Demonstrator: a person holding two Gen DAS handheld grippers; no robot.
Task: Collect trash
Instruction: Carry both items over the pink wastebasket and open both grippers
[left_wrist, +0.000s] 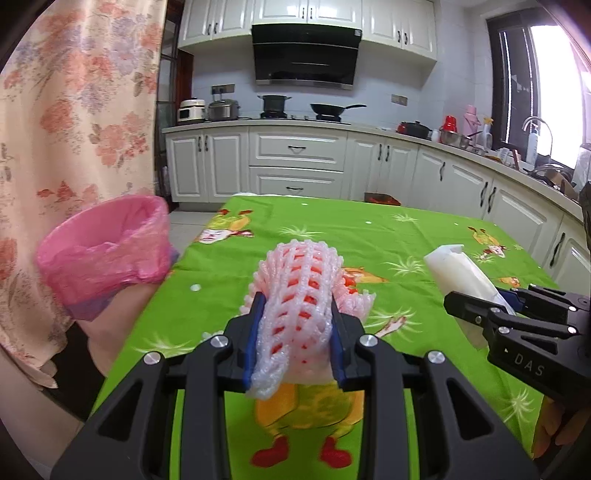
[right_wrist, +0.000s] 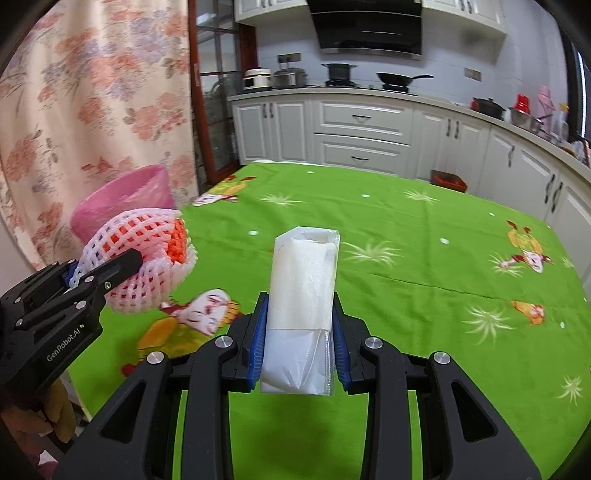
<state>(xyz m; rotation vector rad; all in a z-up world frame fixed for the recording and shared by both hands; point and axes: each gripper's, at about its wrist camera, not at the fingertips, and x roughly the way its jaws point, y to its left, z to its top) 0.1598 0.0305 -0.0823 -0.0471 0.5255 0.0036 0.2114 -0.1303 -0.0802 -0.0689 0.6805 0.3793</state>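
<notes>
While held above the green printed surface (left_wrist: 369, 236): left tongs (left_wrist: 295, 325) pinching a pink-and-white foam fruit net (left_wrist: 295, 288), blue pads pressed into its sides, net sticking forward past the tips and hanging back behind them. Right tongs (right_wrist: 300, 325) clamped on a white plastic pouch (right_wrist: 304, 273), pouch upright between the pads, open top end pointing away from the camera, lower end drooping below the pads. Seen from the right wrist, foam net off to the left, orange-red inner layer showing through the mesh, just in front of the bin. Bin (left_wrist: 107, 247) at the left edge of the surface, lined with a pink bag folded over the rim; mouth open toward the tongs; inside only crumpled pink liner visible, contents cannot be told. Both pieces of trash clear of the bin, neither over its mouth. Floral curtain (left_wrist: 74, 110) directly behind the bin. White kitchen cabinets (left_wrist: 295, 162) along the far wall, pots and a pan on the stove above them.
</notes>
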